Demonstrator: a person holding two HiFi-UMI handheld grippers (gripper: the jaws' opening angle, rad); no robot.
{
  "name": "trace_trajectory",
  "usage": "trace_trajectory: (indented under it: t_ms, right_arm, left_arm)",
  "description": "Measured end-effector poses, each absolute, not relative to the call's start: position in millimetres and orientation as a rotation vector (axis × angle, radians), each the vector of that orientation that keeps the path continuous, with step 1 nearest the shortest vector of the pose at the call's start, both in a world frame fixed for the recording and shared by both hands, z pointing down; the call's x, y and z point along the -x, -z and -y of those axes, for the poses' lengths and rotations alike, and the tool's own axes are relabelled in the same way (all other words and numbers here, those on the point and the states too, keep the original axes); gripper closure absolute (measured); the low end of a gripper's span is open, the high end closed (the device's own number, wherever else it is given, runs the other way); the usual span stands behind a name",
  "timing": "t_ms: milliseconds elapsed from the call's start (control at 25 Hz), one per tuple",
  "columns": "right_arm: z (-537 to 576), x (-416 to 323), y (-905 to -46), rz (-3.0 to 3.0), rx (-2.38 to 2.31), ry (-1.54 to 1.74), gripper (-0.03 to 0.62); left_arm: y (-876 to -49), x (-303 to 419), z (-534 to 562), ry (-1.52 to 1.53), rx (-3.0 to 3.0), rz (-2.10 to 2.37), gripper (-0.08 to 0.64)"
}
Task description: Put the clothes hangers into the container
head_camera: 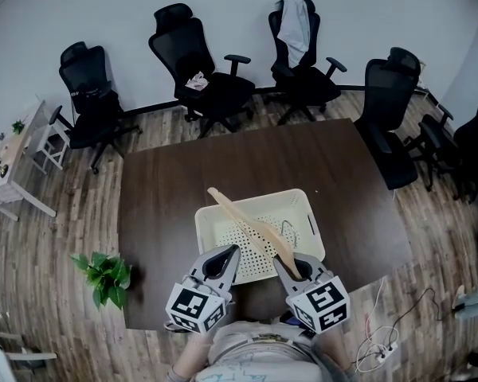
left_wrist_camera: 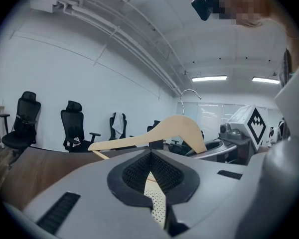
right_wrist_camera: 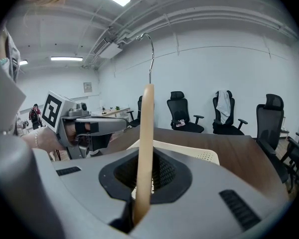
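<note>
A wooden clothes hanger point(head_camera: 251, 228) with a metal hook point(right_wrist_camera: 150, 49) slants over the cream perforated basket point(head_camera: 303, 205) in the middle of the dark table point(head_camera: 159, 205). My right gripper point(head_camera: 291, 270) is shut on the hanger's near arm, at the basket's near right corner. In the right gripper view the hanger point(right_wrist_camera: 146, 133) stands upright between the jaws. My left gripper point(head_camera: 233, 253) hovers at the basket's near left edge, shut with nothing in it. In the left gripper view the hanger point(left_wrist_camera: 174, 131) hangs just ahead, apart from the left gripper point(left_wrist_camera: 150, 154).
Several black office chairs point(head_camera: 207, 70) stand behind the table, one with a grey jacket point(head_camera: 296, 22) over it. On the floor are a potted plant point(head_camera: 103, 277) at the left and a power strip with cables point(head_camera: 378, 348) at the right. A white side table point(head_camera: 12, 161) stands far left.
</note>
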State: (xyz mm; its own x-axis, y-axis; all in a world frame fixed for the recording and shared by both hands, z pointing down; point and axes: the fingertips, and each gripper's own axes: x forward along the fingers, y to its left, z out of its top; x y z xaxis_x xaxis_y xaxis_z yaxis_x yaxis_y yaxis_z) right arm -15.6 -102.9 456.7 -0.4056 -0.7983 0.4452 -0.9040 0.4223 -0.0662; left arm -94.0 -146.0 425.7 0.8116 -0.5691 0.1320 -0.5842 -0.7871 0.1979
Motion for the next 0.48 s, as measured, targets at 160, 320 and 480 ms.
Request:
trace_trajectory:
  t_ms: [160,320,480]
  right_arm:
    - [105.7,6.2,-459.6,2.335,-1.411,-0.416,0.566]
    - [109.2,-2.7,-459.1,2.356,-1.34,-0.411,0.566]
    - [112.9,-12.9,-457.4,2.382,-1.264,-0.397,0.566]
  left_arm:
    - [-427.5,90.7,151.3,-0.093,-2.736,0.955,0.549]
    - [-429.0,84.9,156.1,-0.086,-2.693,1.027,0.549]
    - [-427.6,71.8,155.1,-0.077,-2.667,1.075,0.549]
